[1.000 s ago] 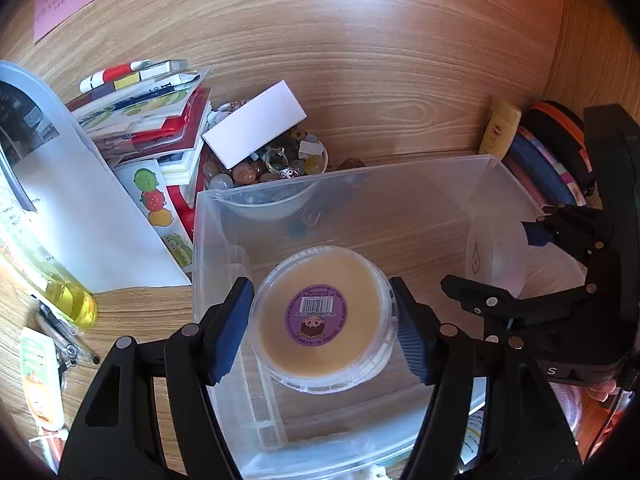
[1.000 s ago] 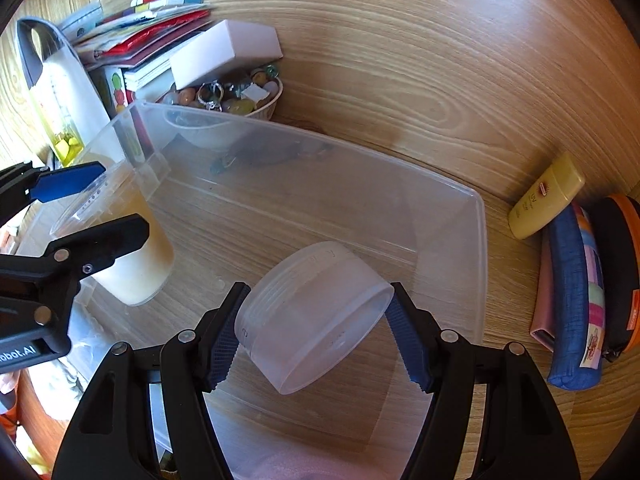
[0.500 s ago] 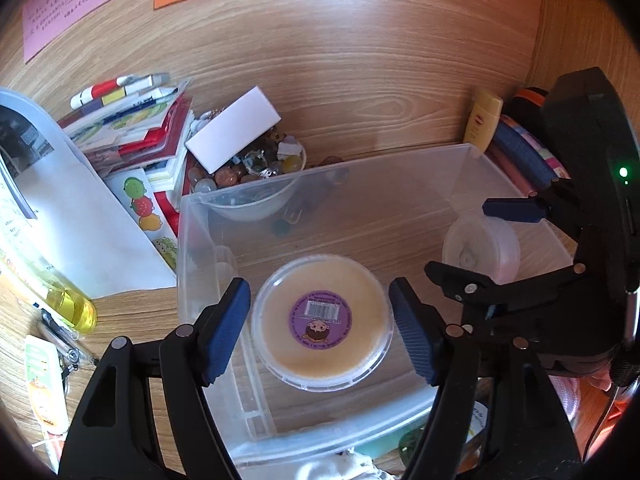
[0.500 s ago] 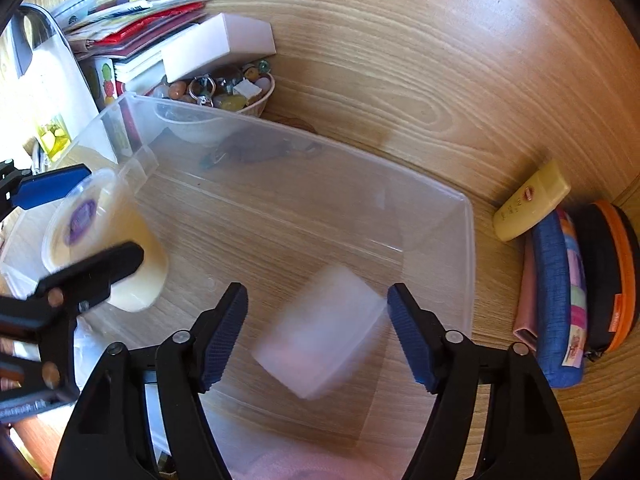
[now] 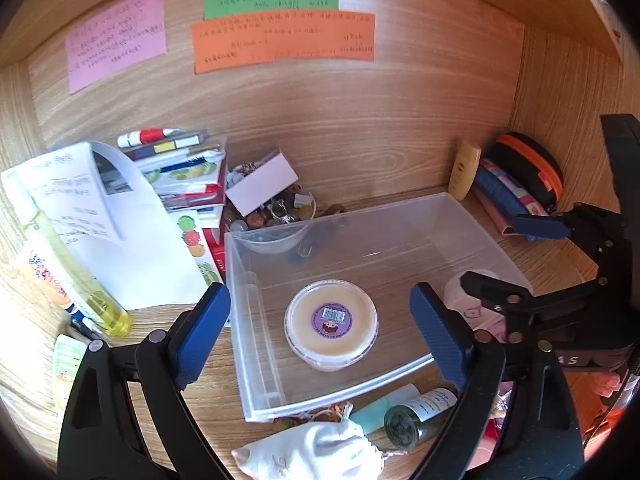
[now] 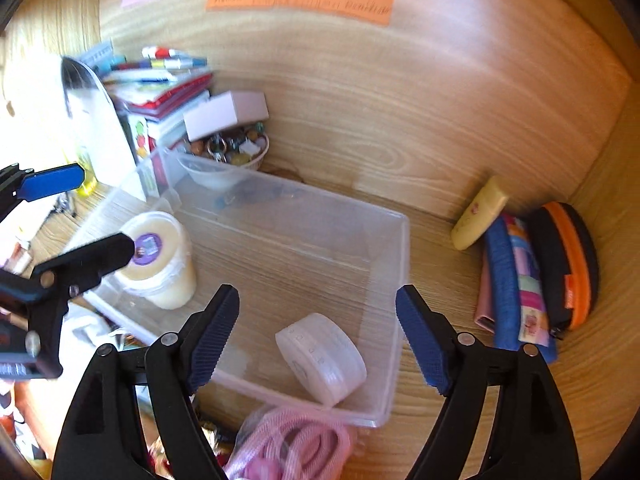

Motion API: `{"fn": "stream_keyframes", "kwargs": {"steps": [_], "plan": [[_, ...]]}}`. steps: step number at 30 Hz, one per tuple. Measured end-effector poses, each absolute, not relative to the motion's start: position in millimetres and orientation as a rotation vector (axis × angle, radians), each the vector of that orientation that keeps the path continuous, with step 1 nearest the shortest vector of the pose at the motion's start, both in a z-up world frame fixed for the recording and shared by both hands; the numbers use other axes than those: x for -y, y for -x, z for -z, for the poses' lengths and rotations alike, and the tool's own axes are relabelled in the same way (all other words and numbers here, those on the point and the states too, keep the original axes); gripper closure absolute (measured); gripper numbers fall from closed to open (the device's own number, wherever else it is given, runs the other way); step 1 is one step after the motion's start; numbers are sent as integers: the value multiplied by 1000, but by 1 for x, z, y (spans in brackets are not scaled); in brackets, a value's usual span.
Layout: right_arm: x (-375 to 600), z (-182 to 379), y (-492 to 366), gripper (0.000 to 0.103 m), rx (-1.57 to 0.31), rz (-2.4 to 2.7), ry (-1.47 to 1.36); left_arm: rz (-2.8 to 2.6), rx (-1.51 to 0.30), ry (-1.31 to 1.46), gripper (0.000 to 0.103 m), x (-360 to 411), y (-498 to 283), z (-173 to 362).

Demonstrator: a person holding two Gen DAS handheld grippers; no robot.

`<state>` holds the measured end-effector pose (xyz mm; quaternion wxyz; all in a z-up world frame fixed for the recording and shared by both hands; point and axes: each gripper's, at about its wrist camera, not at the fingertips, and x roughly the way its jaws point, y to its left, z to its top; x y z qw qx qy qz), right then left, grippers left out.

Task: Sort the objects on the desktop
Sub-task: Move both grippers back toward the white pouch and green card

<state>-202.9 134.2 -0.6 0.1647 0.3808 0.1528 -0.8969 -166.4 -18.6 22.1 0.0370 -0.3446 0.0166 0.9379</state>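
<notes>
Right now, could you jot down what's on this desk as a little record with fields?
bin: clear plastic bin on the wooden desk
in the bin: cream tub upright with a purple label; white jar on its side
left gripper: jaws opening, nothing between the pads, tub below
right gripper: jaws opening, clear of the jar
behind the bin: bowl of beads, stack of books
right corner: yellow tube, pouches

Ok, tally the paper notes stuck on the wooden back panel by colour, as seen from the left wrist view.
Pink note: 1
Green note: 1
Orange note: 1
Total: 3
</notes>
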Motion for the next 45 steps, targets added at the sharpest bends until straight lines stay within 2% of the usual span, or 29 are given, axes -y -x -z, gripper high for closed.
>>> {"fn": "stream_keyframes", "kwargs": {"steps": [7, 12, 19, 31, 39, 45], "plan": [[-154, -23, 163, 16, -363, 2625, -961, -2894, 15, 985, 5, 29, 135, -37], [-168, -30, 134, 15, -326, 2664, -907, -2908, 35, 948, 3, 37, 112, -43], [-195, -29, 101, 11, -283, 2709, -879, -2927, 34, 992, 2, 49, 89, -33], [-231, 18, 69, 9, -337, 2700, -1020, -2860, -56, 1239, 2, 49, 66, 29], [-237, 52, 59, 9, -304, 2610, -1134, -2749, -96, 1344, 2, 39, 61, 60], [-238, 72, 55, 9, -276, 2567, -1184, -2705, -50, 1415, 2, 39, 75, 77]]}}
